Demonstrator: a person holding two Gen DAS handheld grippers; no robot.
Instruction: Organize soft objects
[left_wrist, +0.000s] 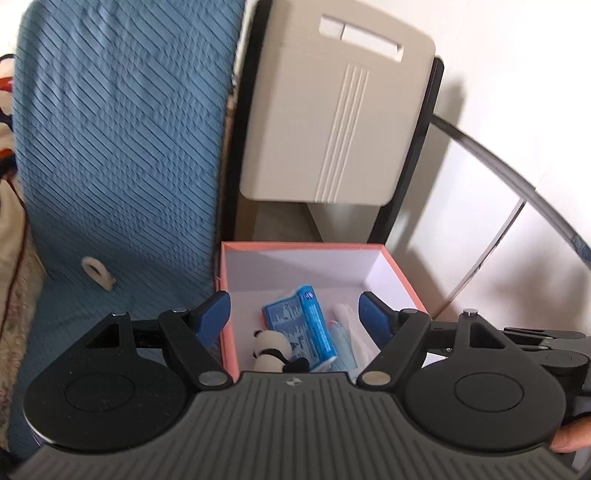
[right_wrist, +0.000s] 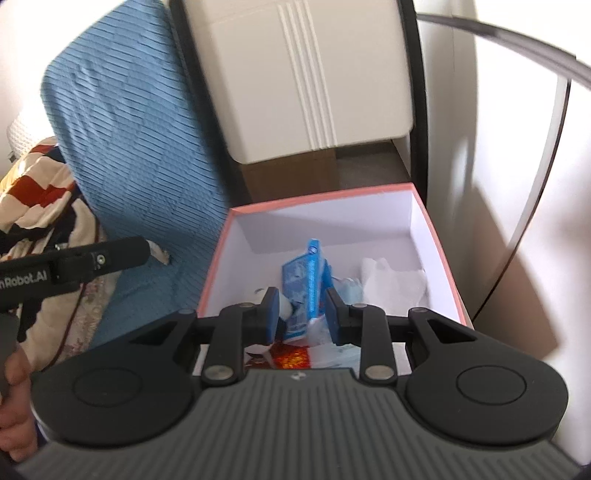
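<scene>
Inside one pink-rimmed box (left_wrist: 402, 273) beside the blue bedspread (left_wrist: 122, 147), left to right, lie one panda plush (left_wrist: 271, 347), one blue tissue pack (left_wrist: 303, 325), one pale blue face mask (left_wrist: 343, 347) and one white cloth (right_wrist: 395, 282). Left hand-held gripper (left_wrist: 295, 314) gapes wide, empty; right hand-held gripper (right_wrist: 302, 314) hangs half-open above them, holding nothing.
</scene>
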